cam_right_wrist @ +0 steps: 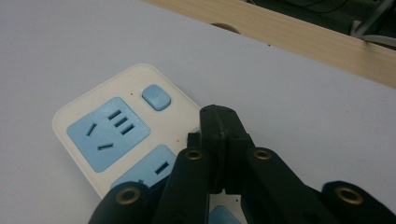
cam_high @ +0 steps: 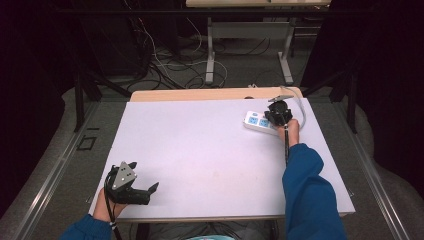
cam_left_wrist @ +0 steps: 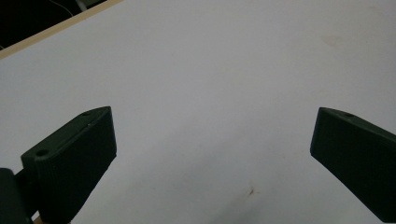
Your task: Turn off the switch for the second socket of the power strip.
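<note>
White plastic power strip may skid across the table if the right gripper, jaws pressed together, pushes off-centre, while the left gripper idles, jaws wide apart.

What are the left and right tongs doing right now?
Left tongs: open, holding nothing.
Right tongs: closed above the white power strip with blue sockets, holding nothing visible.

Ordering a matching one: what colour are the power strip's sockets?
Light blue sockets on a cream power strip; right gripper view.
</note>
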The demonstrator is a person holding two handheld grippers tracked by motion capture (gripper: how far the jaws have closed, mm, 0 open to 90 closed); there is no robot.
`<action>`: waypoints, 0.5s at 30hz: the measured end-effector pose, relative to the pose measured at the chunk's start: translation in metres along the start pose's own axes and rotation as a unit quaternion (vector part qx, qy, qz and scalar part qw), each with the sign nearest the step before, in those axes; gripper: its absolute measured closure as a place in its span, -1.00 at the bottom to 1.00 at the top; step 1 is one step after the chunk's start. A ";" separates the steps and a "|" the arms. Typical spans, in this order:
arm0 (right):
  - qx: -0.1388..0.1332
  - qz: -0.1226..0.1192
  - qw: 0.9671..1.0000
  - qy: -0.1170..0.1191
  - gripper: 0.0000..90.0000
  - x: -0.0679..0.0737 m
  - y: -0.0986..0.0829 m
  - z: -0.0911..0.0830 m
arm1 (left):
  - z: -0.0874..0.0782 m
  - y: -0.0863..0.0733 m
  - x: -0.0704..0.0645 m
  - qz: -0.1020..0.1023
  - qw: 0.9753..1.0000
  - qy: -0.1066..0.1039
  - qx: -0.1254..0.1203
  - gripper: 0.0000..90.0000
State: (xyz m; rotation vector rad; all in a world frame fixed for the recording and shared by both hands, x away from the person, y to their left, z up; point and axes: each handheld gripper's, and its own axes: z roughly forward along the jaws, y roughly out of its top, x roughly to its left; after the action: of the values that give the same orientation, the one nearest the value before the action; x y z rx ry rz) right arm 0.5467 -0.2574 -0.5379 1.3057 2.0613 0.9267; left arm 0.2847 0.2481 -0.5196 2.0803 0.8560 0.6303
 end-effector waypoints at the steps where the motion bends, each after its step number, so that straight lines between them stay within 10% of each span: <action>1: 0.001 -0.002 1.000 0.000 1.00 0.000 0.000 0.000 | 0.000 0.000 0.000 0.000 1.000 0.000 0.000 -0.99; 15: 0.002 0.000 1.000 0.000 1.00 -0.001 -0.001 0.001 | 0.000 0.000 0.000 0.001 1.000 -0.001 0.001 -0.99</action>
State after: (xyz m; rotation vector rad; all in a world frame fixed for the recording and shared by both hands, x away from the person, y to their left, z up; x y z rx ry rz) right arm 0.5471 -0.2580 -0.5393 1.3066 2.0643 0.9225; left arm 0.2850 0.2478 -0.5196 2.0841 0.8536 0.6299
